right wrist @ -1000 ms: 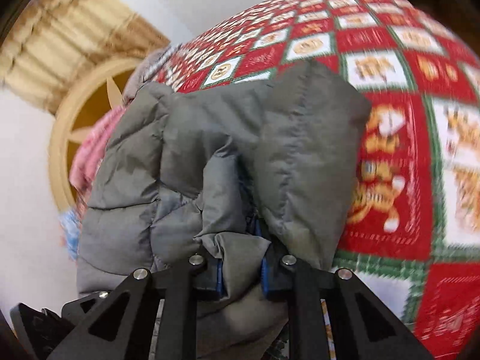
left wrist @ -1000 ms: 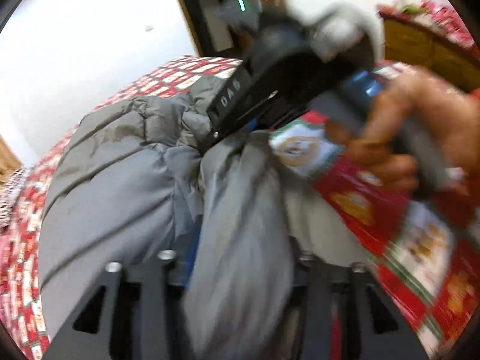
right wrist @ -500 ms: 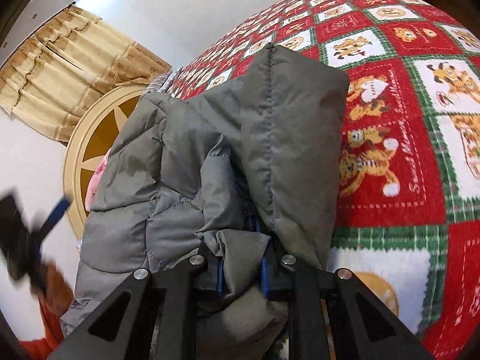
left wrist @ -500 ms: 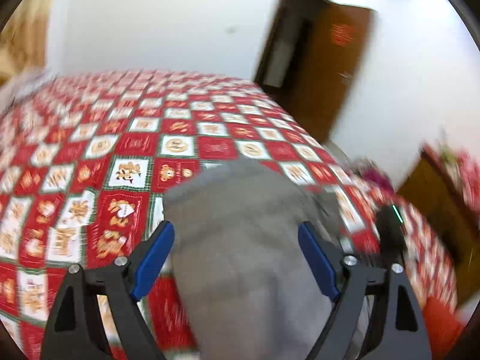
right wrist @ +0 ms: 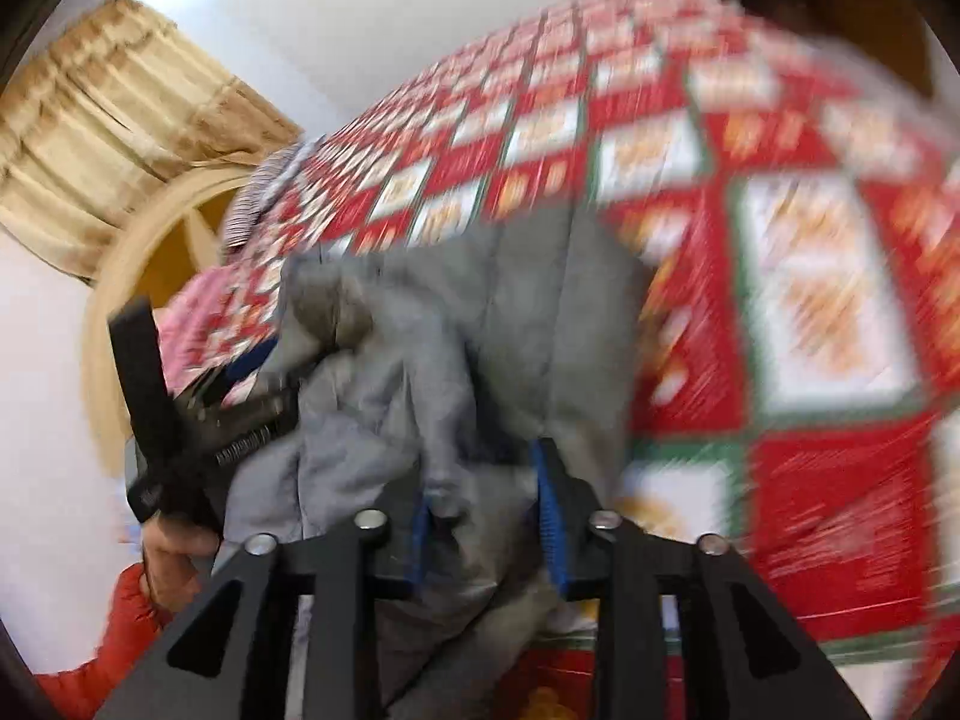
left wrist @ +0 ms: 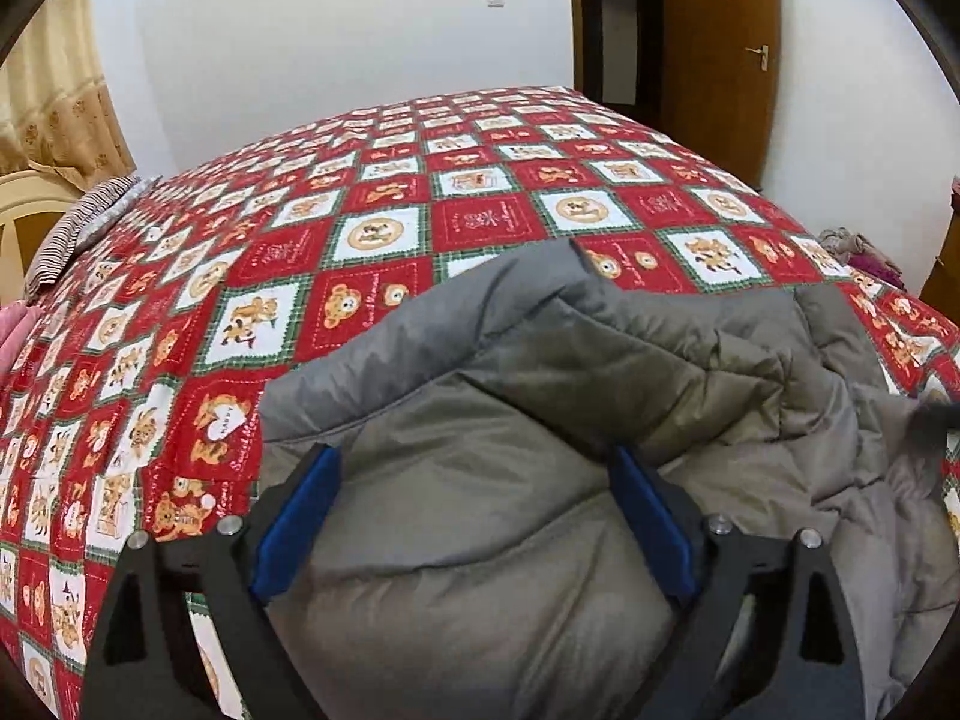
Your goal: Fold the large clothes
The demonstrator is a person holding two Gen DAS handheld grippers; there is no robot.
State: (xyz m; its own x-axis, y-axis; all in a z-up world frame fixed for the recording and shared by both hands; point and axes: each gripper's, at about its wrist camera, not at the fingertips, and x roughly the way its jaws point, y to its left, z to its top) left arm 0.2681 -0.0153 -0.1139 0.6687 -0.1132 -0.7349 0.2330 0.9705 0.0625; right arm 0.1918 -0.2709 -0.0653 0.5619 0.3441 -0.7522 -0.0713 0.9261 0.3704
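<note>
A grey quilted puffer jacket lies bunched on the red patterned bedspread. My left gripper is open, its blue pads wide apart over the jacket's padded fabric. In the blurred right wrist view, my right gripper has its jaws partly parted with a fold of the jacket still between the pads. The left gripper and the hand holding it show at the left of that view, next to the jacket.
A striped cloth and a pink item lie at the bed's left edge by a cream headboard. A brown door stands at the back right. More clothes lie past the bed's right edge.
My left gripper let go of the jacket and swung round to face the bed, jaws open. My right gripper's jaws have widened from tightly shut, and its view is now moving and blurred.
</note>
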